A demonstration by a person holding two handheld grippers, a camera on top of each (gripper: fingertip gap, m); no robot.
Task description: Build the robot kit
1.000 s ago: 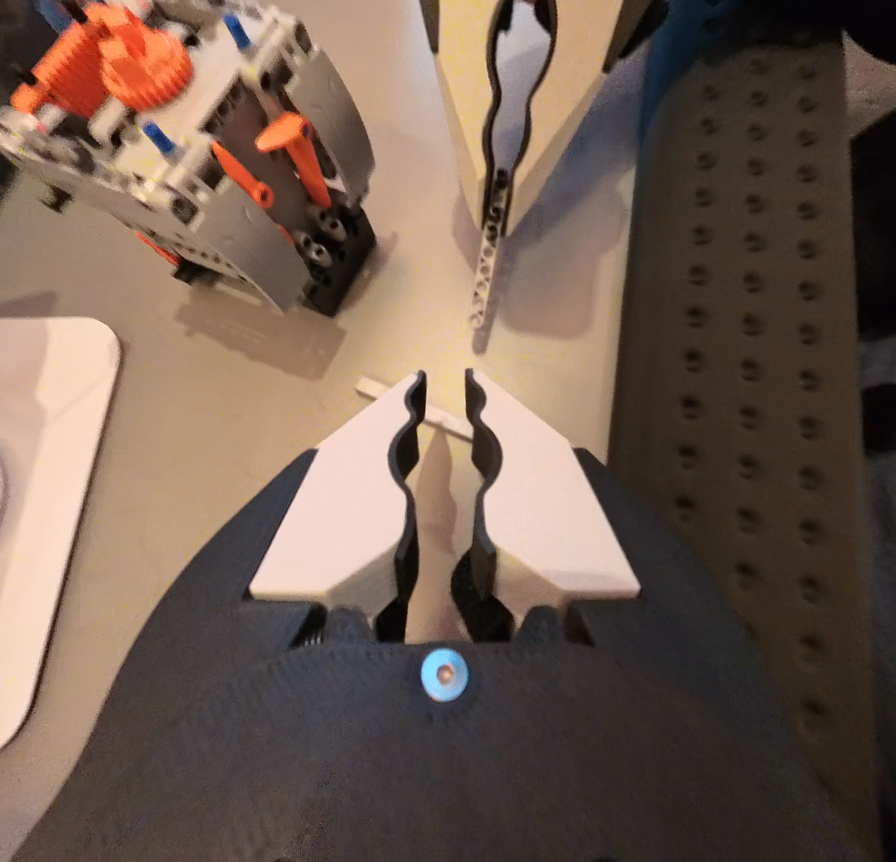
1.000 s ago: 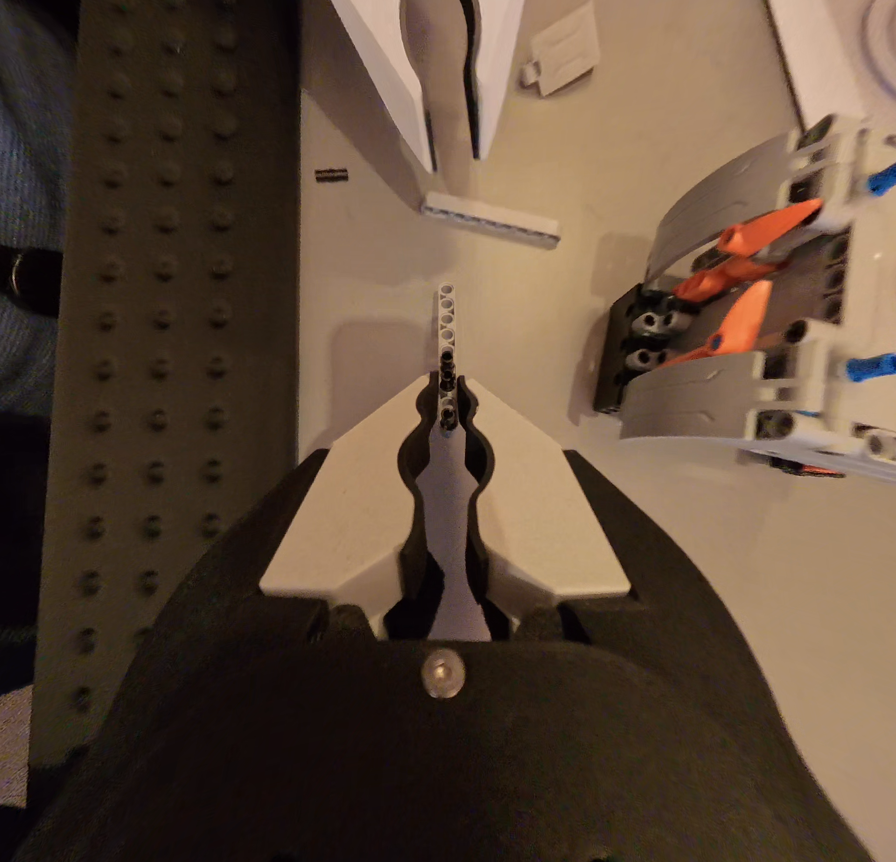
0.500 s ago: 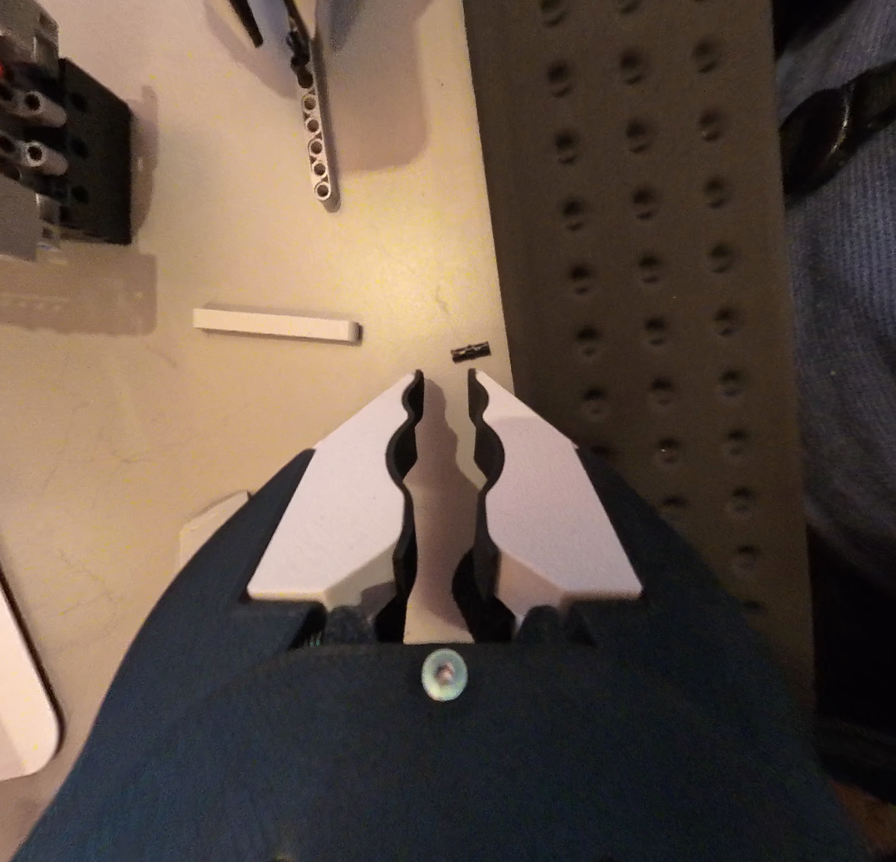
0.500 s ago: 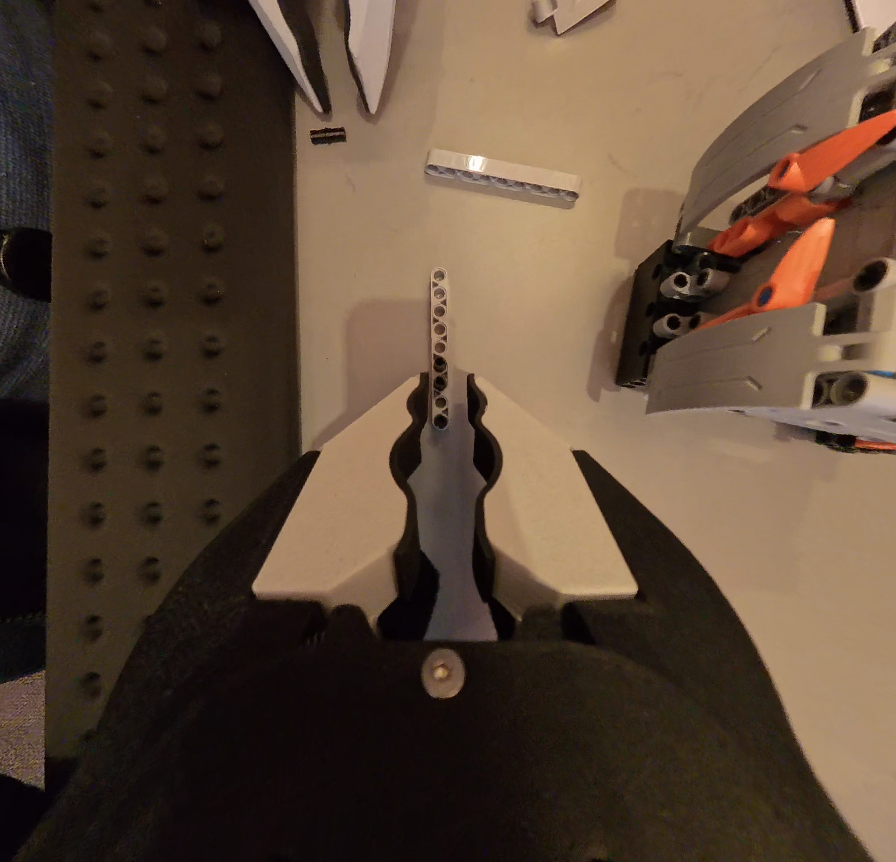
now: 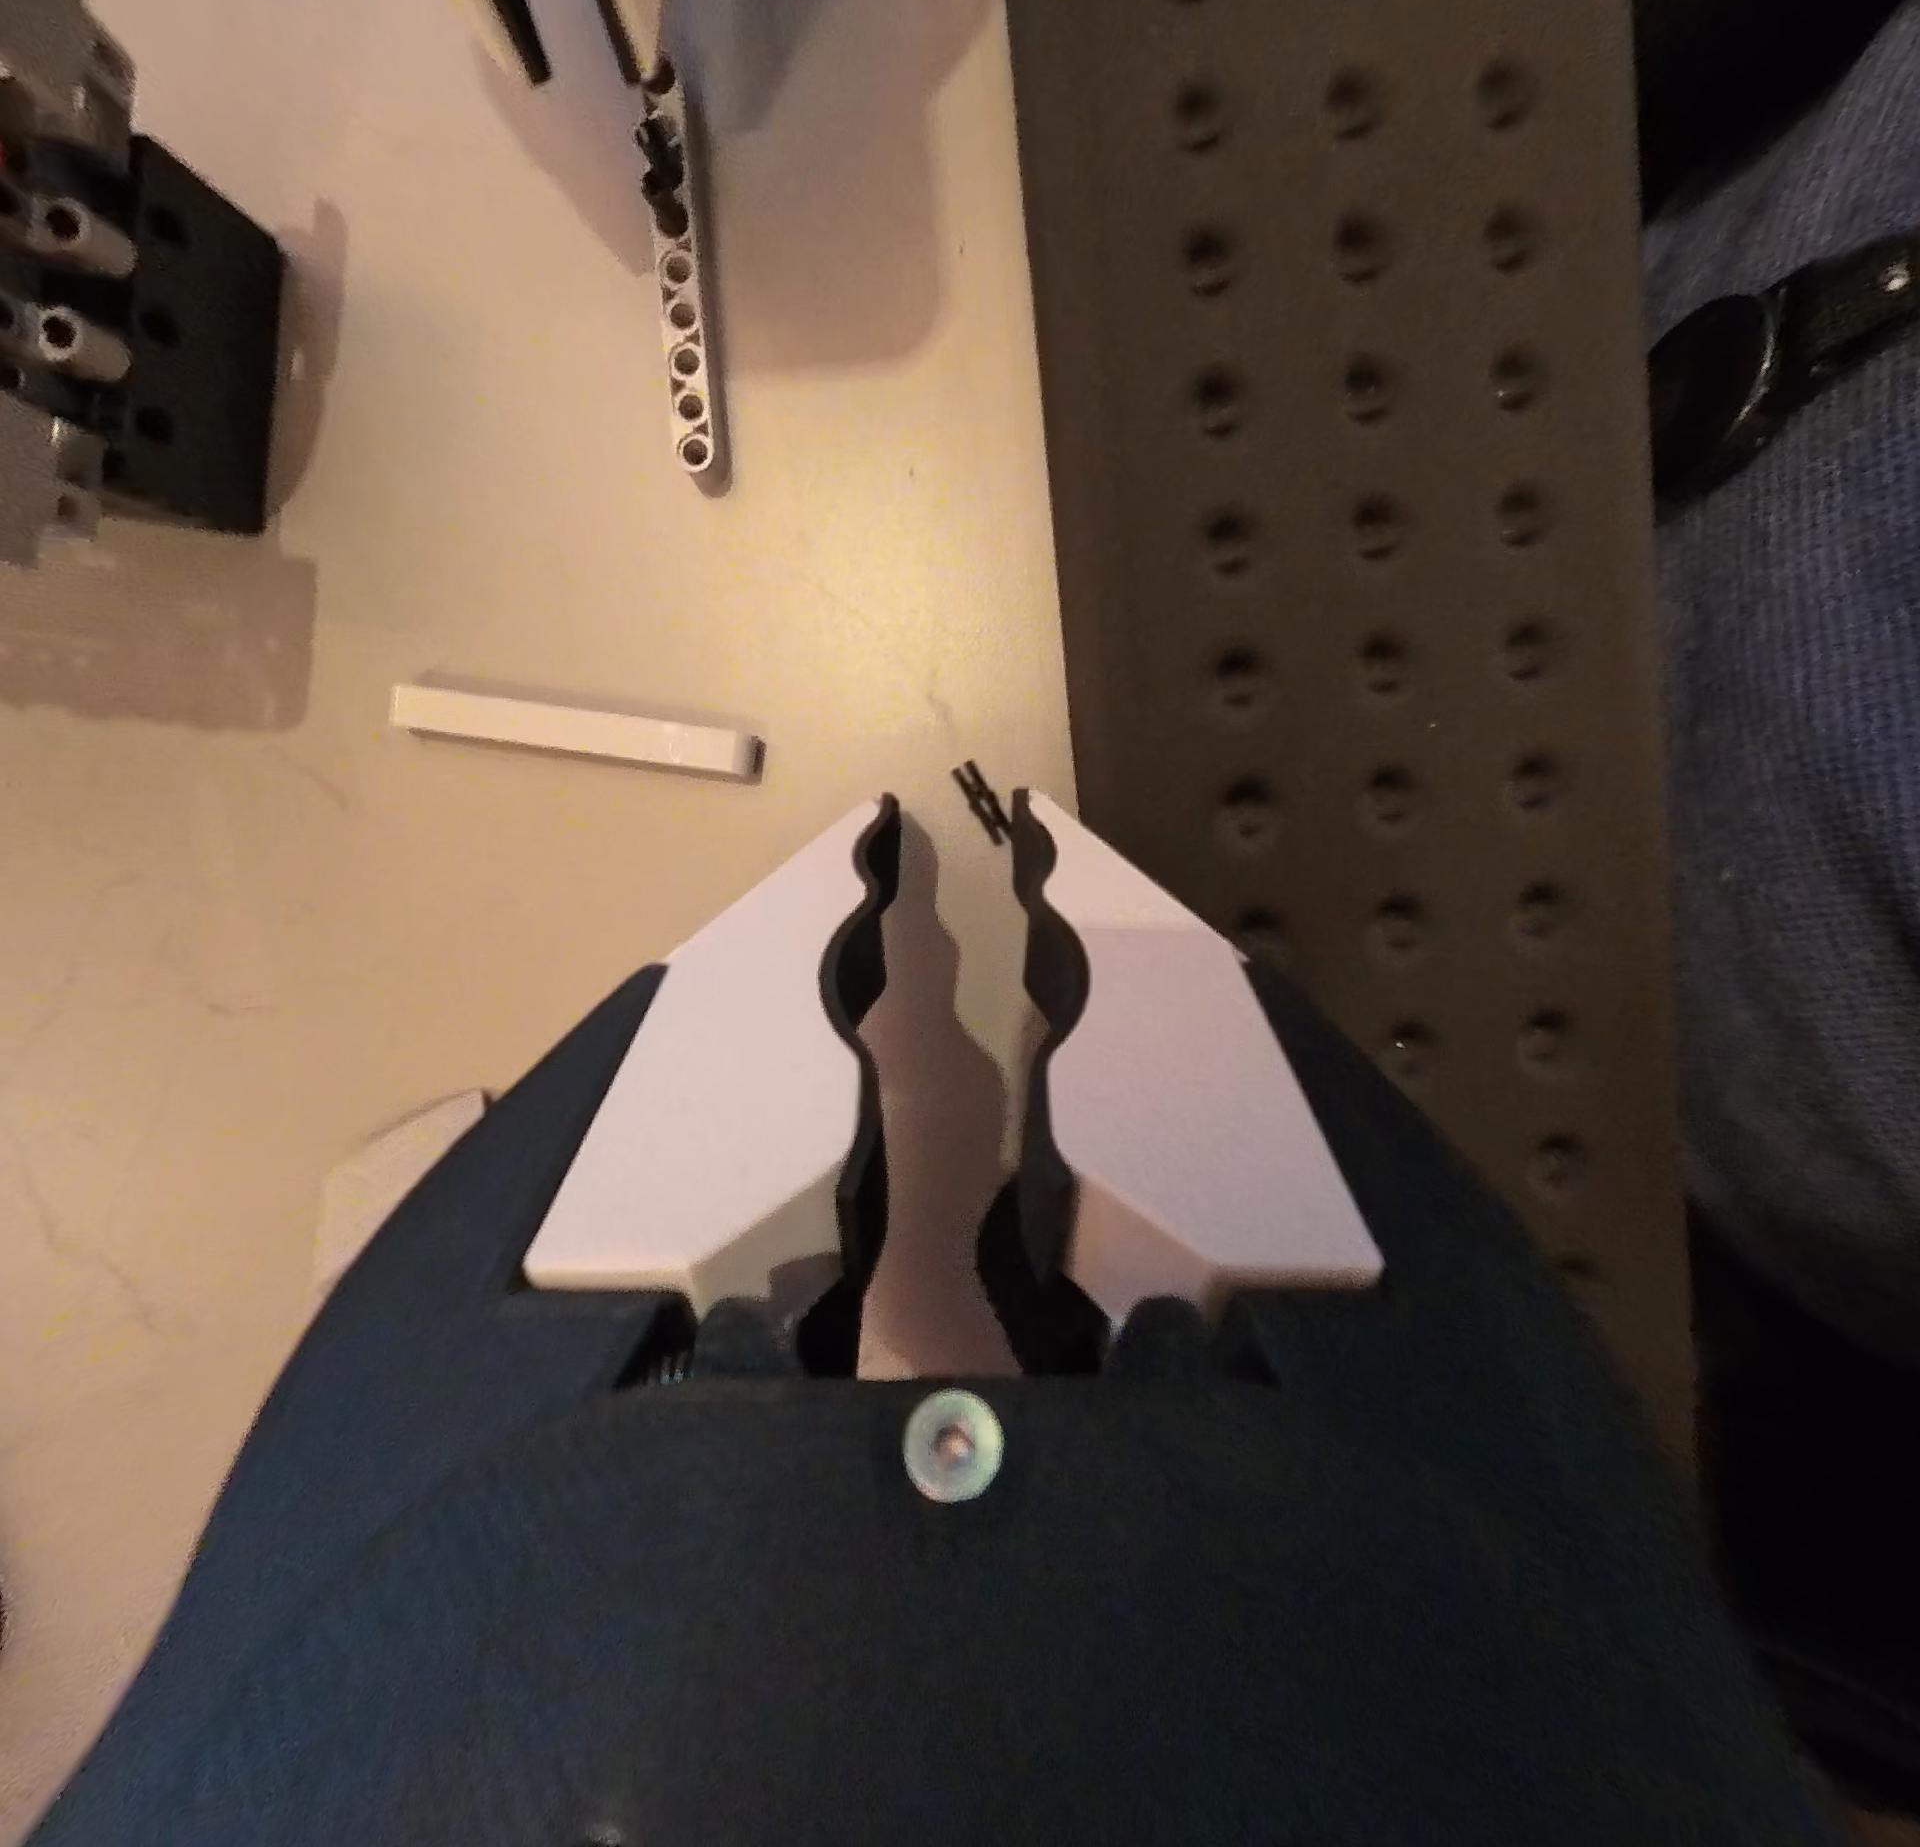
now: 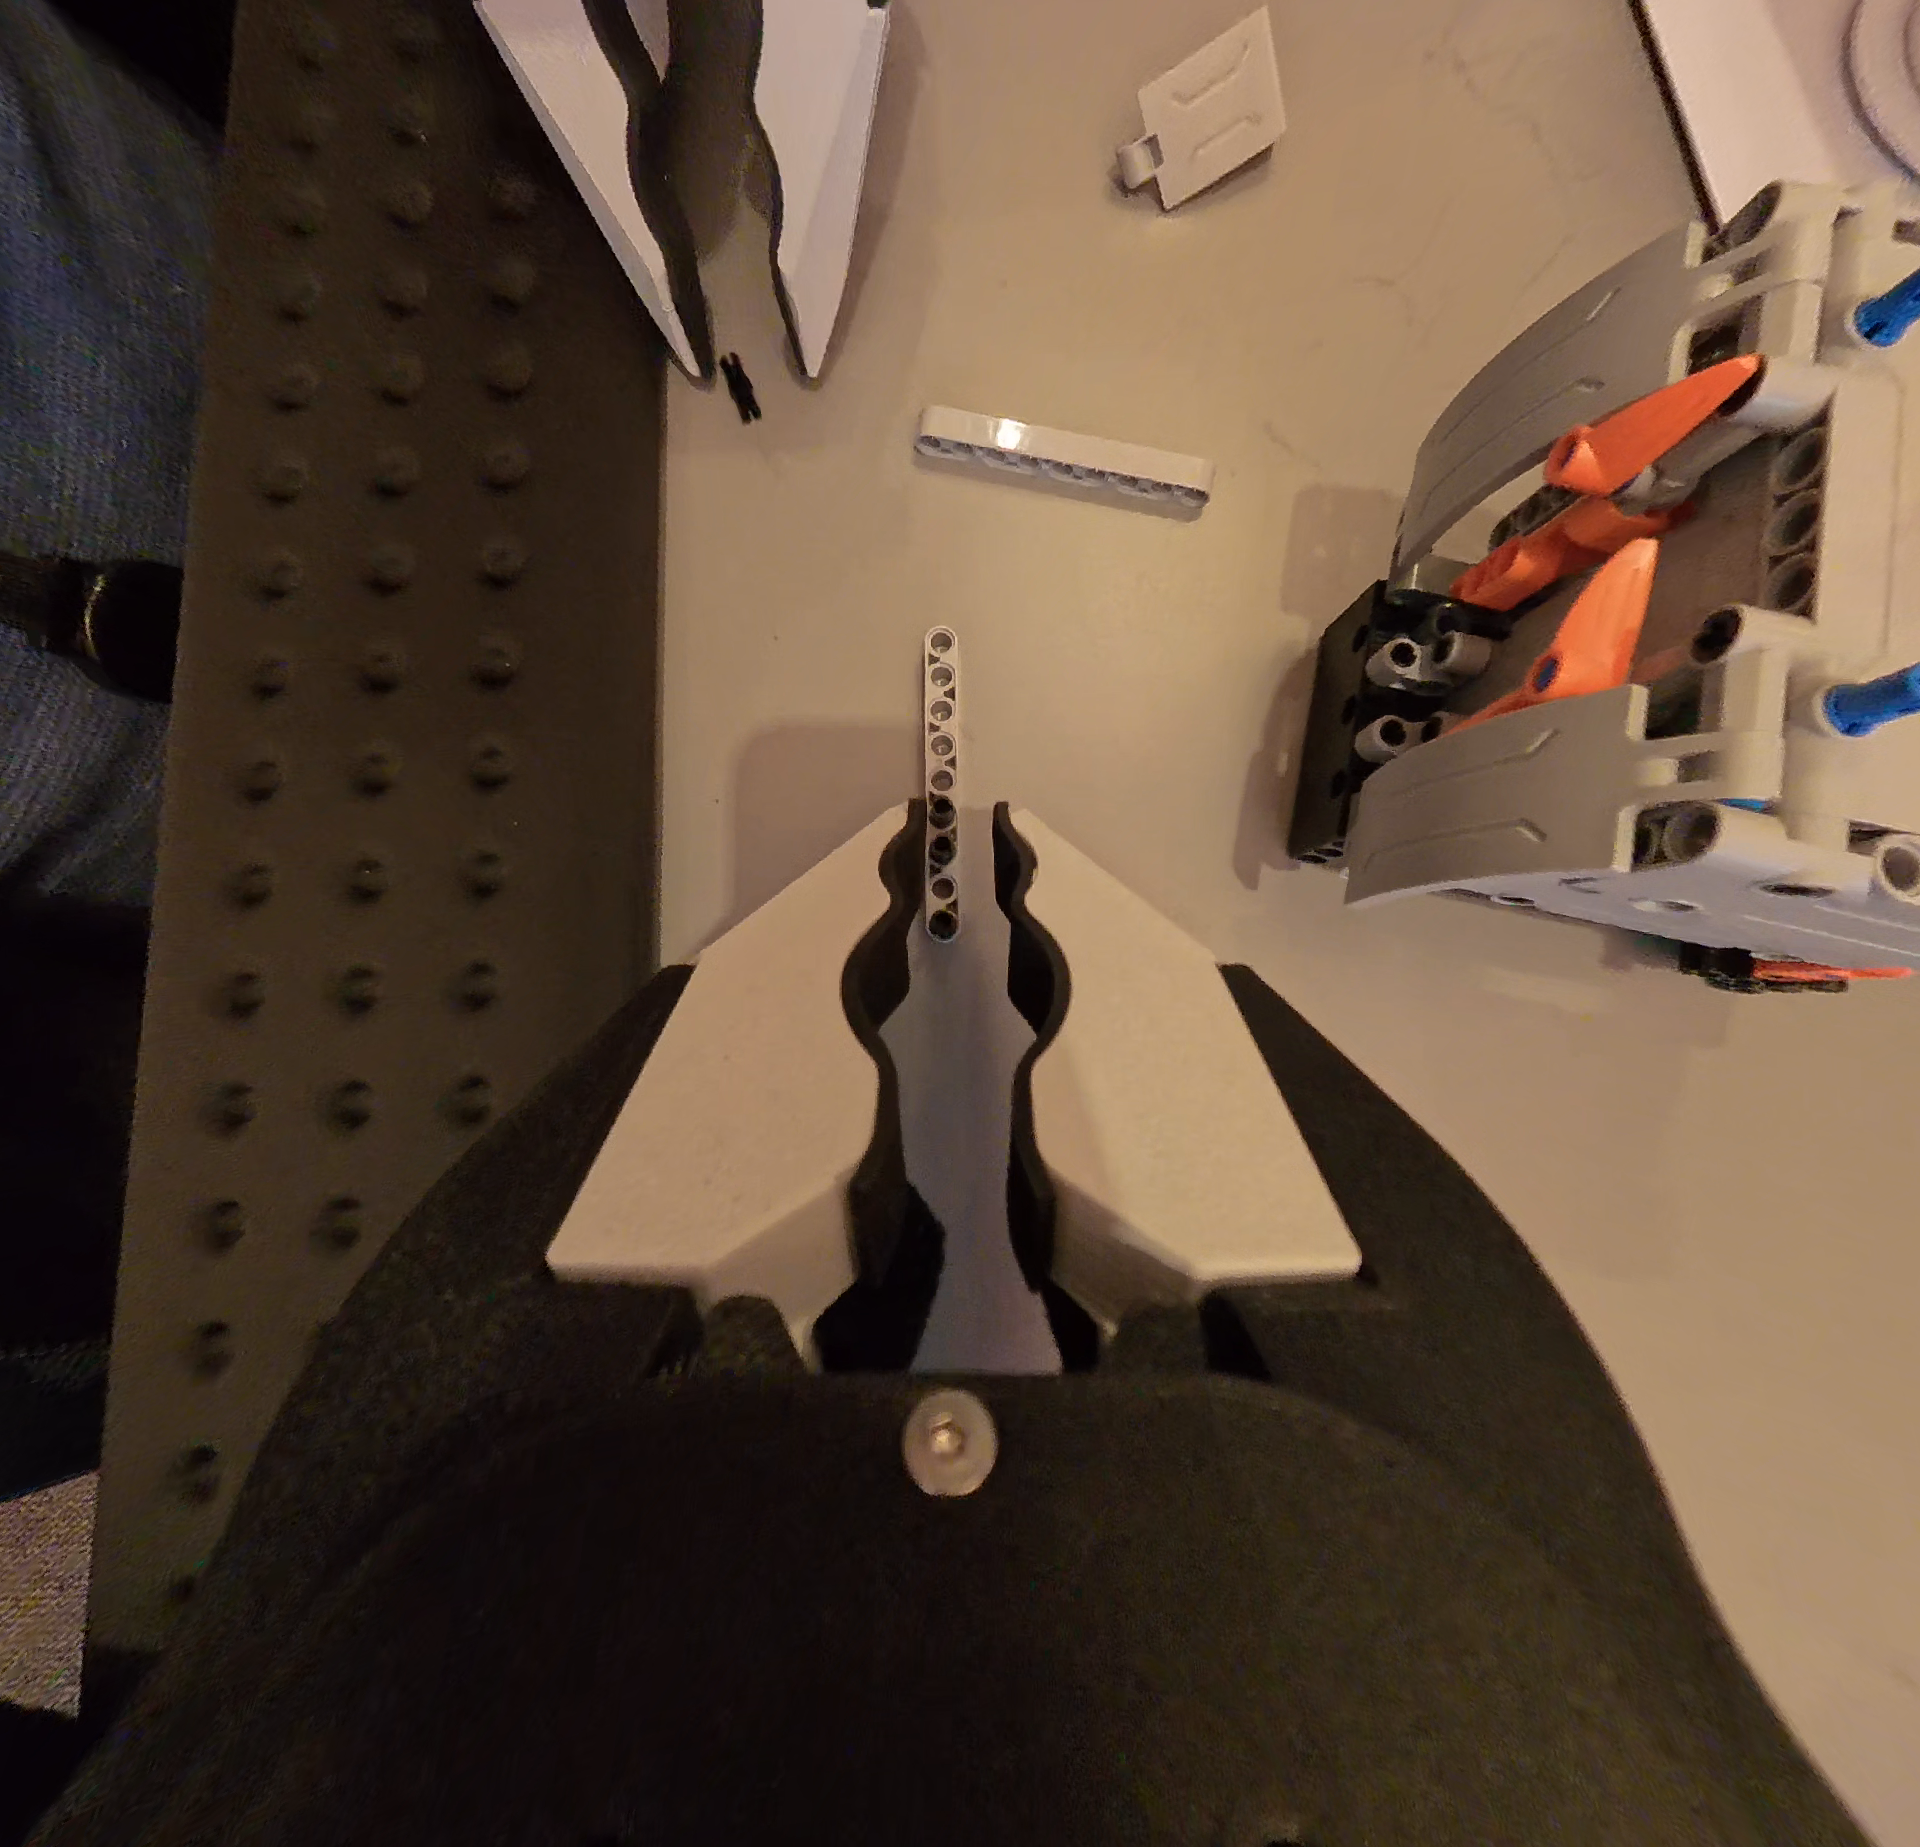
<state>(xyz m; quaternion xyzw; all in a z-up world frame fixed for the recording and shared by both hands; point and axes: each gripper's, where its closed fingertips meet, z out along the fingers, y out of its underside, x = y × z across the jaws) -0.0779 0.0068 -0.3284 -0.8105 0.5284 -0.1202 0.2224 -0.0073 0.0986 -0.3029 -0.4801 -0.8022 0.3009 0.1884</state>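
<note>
1. On the pale table, just beside the dark studded strip along its edge, my left tongs stand with their jaws apart. A small black pin lies at their tips, against the inner edge of one finger. Half a second ago that pin lay a little ahead of the tips and crosswise; now it sits between them, turned at a slant.
2. My right tongs hold a thin white beam with holes. It lies against the left finger with a gap showing on the other side, so I cannot tell whether the jaws truly clamp it. It points forward as it did before.
3. A flat white bar lies on the table between the two tongs, in the same place as earlier.
4. The grey, black and orange brick model stands to the right of my right tongs, well apart from the pin.
5. A small grey flap piece lies farther off, and a person's blue sleeve shows beyond the studded strip.
</note>
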